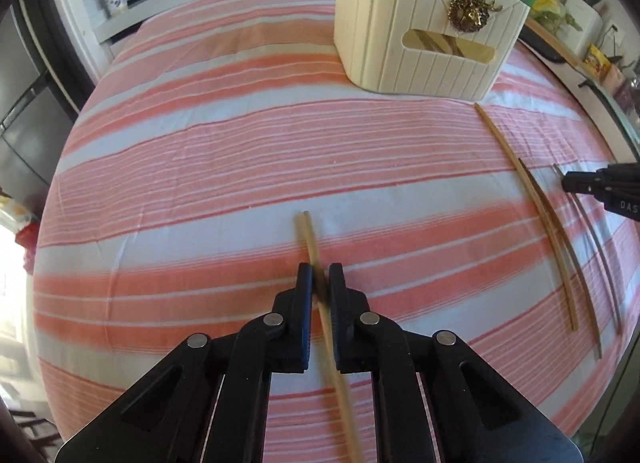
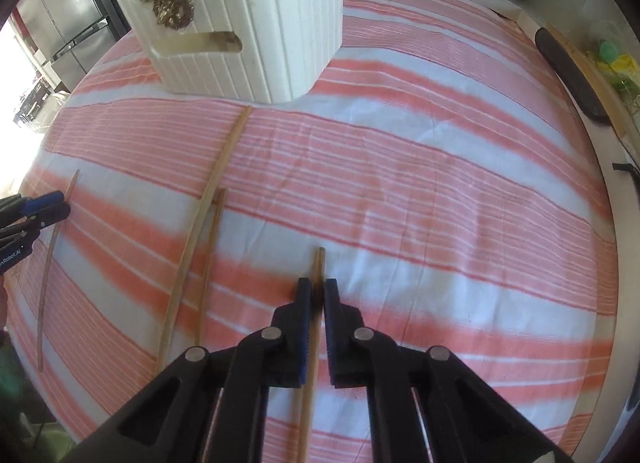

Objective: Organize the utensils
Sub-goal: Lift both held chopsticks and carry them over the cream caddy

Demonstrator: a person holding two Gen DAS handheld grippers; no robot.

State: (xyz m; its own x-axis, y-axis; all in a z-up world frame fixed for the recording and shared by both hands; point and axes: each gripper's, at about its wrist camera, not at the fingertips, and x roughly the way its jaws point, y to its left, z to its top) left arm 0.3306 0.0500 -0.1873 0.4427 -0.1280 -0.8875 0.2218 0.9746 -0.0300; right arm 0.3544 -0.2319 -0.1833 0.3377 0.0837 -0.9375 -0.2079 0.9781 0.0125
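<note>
Black linkage arms fill the bottom of each wrist view, and each tool is clamped narrow on a wooden stick. Beneath them a striped cloth (image 1: 224,151) in salmon and pale bands covers the whole surface, edge to edge. Toward the far edge of the surface stands a cream ribbed holder (image 1: 404,43) with a slot cut in its front wall, a gilt wreath ornament (image 1: 469,12) on its slanted face, and flat wooden pieces showing through the slot. The left tool (image 1: 321,268) grips a pale chopstick (image 1: 309,235) whose tip pokes out just past the fingers, the rest running back under the tool; whether it touches the cloth I cannot tell. The right tool (image 2: 313,283) pinches a darker chopstick (image 2: 319,263) the same way, its end just clear of the fingertips. Between the two tools, in the middle of the surface, lie two more loose chopsticks (image 2: 212,199) side by side and nearly touching, the longer one reaching almost to the holder's foot. In the left wrist view a thinner stick (image 1: 592,231) lies on the cloth just beside the right tool's fingers.
</note>
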